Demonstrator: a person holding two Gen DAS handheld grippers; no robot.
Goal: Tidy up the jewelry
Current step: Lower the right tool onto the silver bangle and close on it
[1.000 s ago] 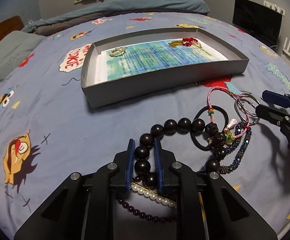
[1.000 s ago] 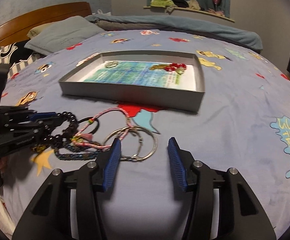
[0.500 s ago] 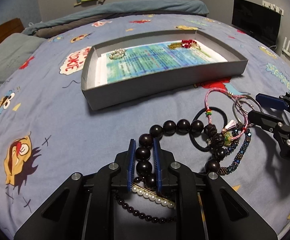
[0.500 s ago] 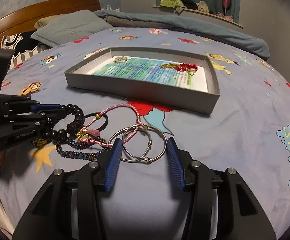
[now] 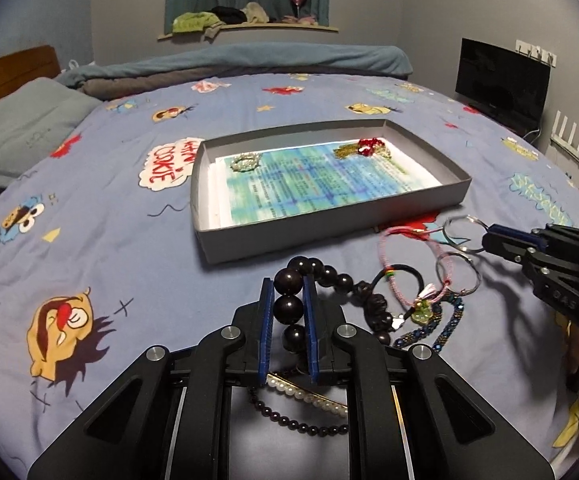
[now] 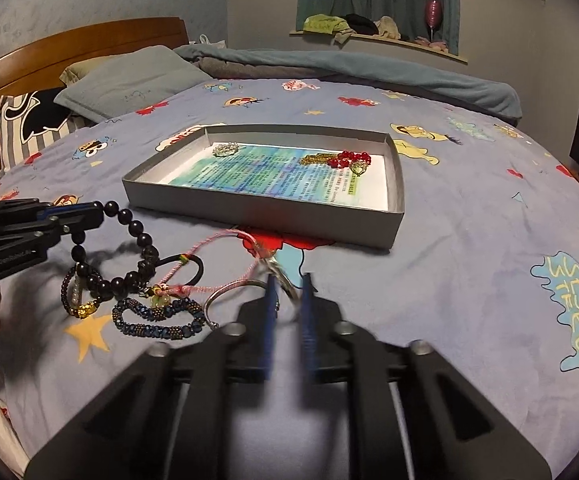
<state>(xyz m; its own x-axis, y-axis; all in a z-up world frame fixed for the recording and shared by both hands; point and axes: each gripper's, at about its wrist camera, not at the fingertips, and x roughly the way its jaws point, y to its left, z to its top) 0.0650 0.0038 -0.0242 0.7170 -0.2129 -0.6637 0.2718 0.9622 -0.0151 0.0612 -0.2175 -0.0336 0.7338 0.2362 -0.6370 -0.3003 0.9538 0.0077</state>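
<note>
My left gripper (image 5: 288,284) is shut on a bracelet of big dark beads (image 5: 289,307) and holds it lifted off the bed; it shows at the left of the right wrist view (image 6: 89,210). My right gripper (image 6: 288,282) is shut on a silver ring bangle (image 6: 285,280); in the left wrist view it (image 5: 489,238) grips the bangle (image 5: 459,226). A pink cord bracelet (image 5: 405,264), a black hair tie (image 6: 187,266), a blue beaded bracelet (image 6: 157,318) and a pearl clip (image 5: 305,392) lie tangled between them. The grey tray (image 5: 329,222) holds a red bead piece (image 6: 347,159).
The tray also holds a pale crystal piece (image 6: 225,148) on a blue-green printed sheet. A grey pillow (image 6: 129,80) and wooden headboard (image 6: 69,46) are at the far left. A black monitor (image 5: 501,80) stands at the right beyond the bed.
My right gripper closed on the silver bangle and raised it. My left gripper lifted with the dark bead bracelet, pulling it up from the pile.
</note>
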